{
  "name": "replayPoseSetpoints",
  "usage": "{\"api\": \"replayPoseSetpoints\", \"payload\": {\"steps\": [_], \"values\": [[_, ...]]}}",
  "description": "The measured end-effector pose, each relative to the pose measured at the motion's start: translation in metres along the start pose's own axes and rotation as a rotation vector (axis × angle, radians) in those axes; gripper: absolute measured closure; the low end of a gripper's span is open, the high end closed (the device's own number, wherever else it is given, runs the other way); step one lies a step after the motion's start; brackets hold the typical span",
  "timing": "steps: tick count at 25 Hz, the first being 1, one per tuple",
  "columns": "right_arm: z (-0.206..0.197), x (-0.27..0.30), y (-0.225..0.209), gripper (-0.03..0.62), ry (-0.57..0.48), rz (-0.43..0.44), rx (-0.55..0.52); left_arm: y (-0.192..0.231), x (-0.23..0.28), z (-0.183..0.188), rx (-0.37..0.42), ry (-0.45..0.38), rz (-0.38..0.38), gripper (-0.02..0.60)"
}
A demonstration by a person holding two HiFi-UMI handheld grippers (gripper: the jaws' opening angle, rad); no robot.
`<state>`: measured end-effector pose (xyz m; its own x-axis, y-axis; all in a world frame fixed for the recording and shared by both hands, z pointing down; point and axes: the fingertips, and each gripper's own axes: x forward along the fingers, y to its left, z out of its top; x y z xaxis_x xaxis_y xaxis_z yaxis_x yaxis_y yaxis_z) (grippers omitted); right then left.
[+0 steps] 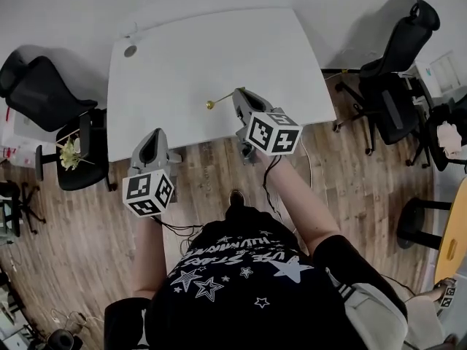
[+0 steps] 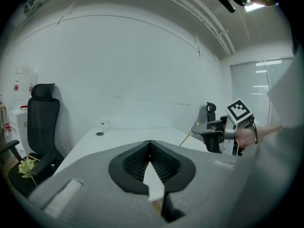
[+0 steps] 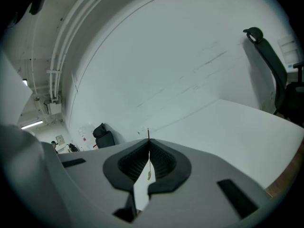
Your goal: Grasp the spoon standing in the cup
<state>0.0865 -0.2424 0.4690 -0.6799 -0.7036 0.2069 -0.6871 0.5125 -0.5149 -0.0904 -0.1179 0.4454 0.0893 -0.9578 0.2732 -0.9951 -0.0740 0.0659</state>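
Note:
A thin golden spoon sticks out to the left from my right gripper, its small bowl end hanging above the white table. The right gripper's jaws are shut on the spoon's handle, which runs up between the pads and pokes out past the tips. From the left gripper view, the spoon slants down from the right gripper. My left gripper is shut and empty at the table's near edge, its jaws meeting. No cup shows in any view.
A round grommet sits at the table's far left corner. Black office chairs stand to the left and right of the table. A small plant rests on a chair seat. Wooden floor lies below.

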Motion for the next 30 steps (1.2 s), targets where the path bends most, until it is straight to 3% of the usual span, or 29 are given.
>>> {"api": "replayPoseSetpoints", "payload": {"steps": [14, 30], "values": [[-0.039, -0.078, 0.048, 0.58, -0.006, -0.048, -0.039, -0.005, -0.089, -0.035, -0.032, 0.008, -0.04, 0.574], [-0.069, -0.16, 0.1, 0.58, -0.048, -0.083, -0.056, -0.018, -0.18, -0.04, -0.031, -0.049, -0.079, 0.574]]}}
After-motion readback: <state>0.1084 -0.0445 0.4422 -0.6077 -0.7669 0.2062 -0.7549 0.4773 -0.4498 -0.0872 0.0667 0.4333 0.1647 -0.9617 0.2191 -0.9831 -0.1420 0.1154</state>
